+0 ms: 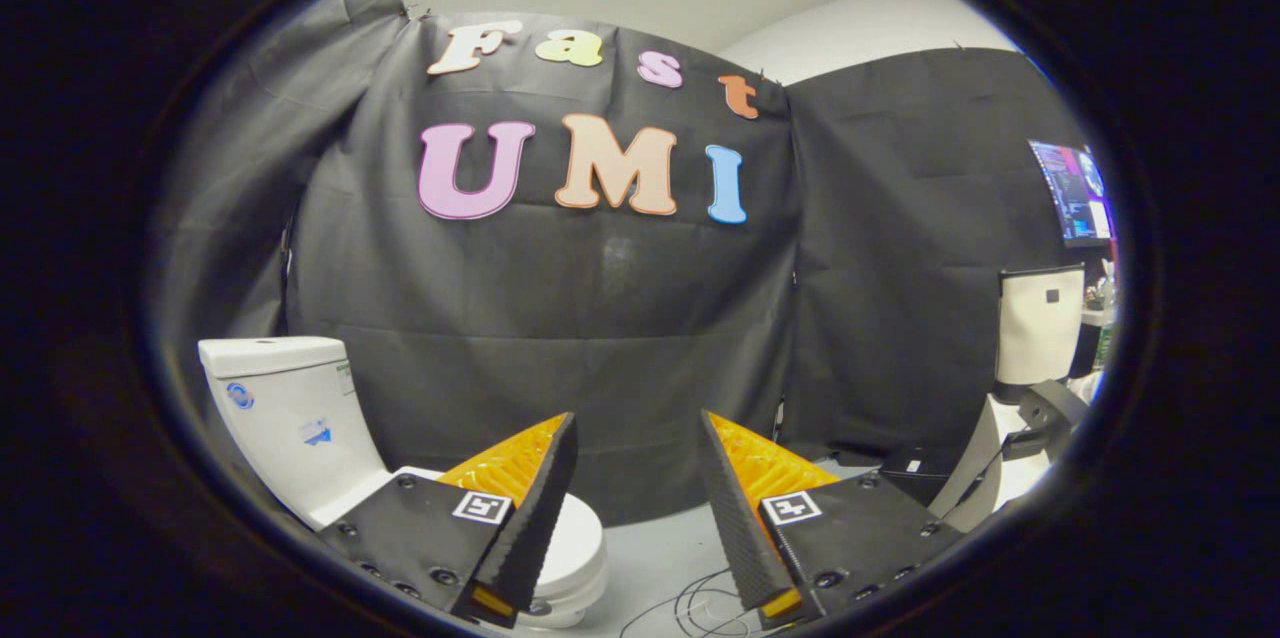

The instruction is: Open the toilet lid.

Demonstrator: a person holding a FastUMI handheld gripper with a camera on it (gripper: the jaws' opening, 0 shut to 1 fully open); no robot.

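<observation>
A white toilet stands low on the left, against the black cloth wall. Its tank [285, 413] rises behind my left finger. The closed lid [580, 543] lies flat over the bowl and shows just past the left finger [530, 508], which covers most of it. My gripper [638, 428] hangs above and in front of the toilet, open, with nothing between its fingers. Both fingertips point toward the cloth wall, and the lid sits below and to the left of the gap.
Thin cables [700, 608] lie coiled on the pale floor between the fingers. To the right stand a white chair-like object [1035, 328], a black box [915, 468] on the floor and a lit monitor [1075, 193] higher up.
</observation>
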